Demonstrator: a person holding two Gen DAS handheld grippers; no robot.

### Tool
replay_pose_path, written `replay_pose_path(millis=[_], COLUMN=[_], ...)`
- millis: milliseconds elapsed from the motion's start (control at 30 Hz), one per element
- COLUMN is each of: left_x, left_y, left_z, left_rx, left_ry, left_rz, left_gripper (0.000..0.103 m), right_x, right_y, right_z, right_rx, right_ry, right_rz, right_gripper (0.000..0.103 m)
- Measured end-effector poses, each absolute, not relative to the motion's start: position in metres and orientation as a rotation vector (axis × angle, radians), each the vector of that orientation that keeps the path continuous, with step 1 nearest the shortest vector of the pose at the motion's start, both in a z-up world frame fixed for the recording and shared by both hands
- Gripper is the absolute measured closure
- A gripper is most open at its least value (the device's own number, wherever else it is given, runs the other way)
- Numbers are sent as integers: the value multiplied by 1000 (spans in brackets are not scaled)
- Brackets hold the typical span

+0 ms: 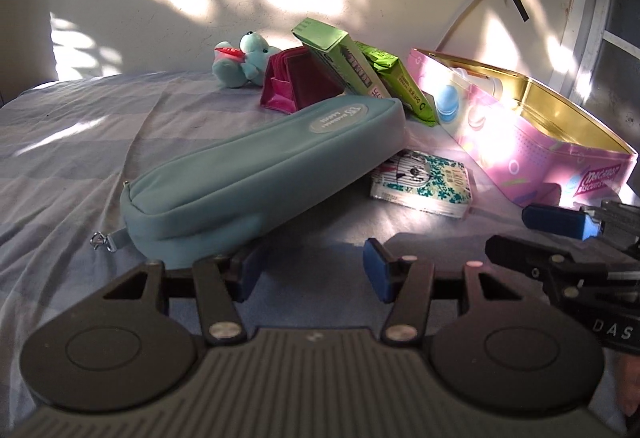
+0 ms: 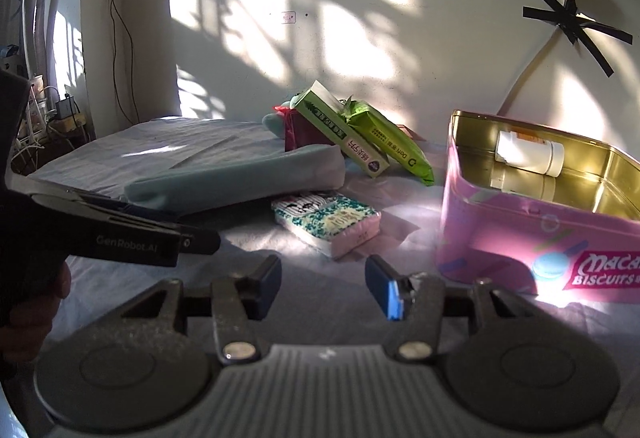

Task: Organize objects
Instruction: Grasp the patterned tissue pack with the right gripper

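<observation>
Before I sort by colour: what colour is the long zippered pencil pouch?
Pale teal long zippered pencil pouch; clearest in the left wrist view.

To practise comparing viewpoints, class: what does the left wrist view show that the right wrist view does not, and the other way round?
Only the left wrist view shows the plush toy's face and the pouch's logo patch. Only the right wrist view shows the white bottle clearly, lying inside the pink tin. Both show the teal pouch, tissue pack, green box and open grippers.
</observation>
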State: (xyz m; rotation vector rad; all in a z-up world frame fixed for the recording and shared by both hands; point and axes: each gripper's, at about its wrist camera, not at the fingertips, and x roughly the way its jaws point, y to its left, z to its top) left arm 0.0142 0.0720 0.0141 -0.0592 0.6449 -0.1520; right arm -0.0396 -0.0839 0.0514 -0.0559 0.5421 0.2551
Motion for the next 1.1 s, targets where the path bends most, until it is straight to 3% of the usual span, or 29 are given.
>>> replay_pose_path(millis=[167, 300, 433, 700, 767, 867, 1100], left_x=[25, 36, 35, 52, 60, 76, 74], left_y=[94, 115, 116, 88, 74, 56, 35], left_z=[15, 17, 18, 29, 31, 25, 19], left_rx=[-137, -221, -244, -337, -311, -276, -196], left_ry=[639, 655, 660, 681, 668, 694, 712], left_rz=[-109, -81, -99, -340, -367, -384, -390], left_gripper=[46, 46, 46, 43, 36, 36, 45], right_x=[-5, 17, 37, 29, 26, 25, 25], right_y=[-73, -61, -58, -61, -62, -64, -74], right_z=[46, 44, 36, 31, 31, 31, 30], right_rx=[-124, -167, -142, -123, -128, -109, -56], right_ry=[576, 574, 626, 613, 609, 612, 621], right_rz=[228, 229, 241, 270, 276, 278, 286], right_gripper=[45, 32, 30, 57, 60, 62, 66])
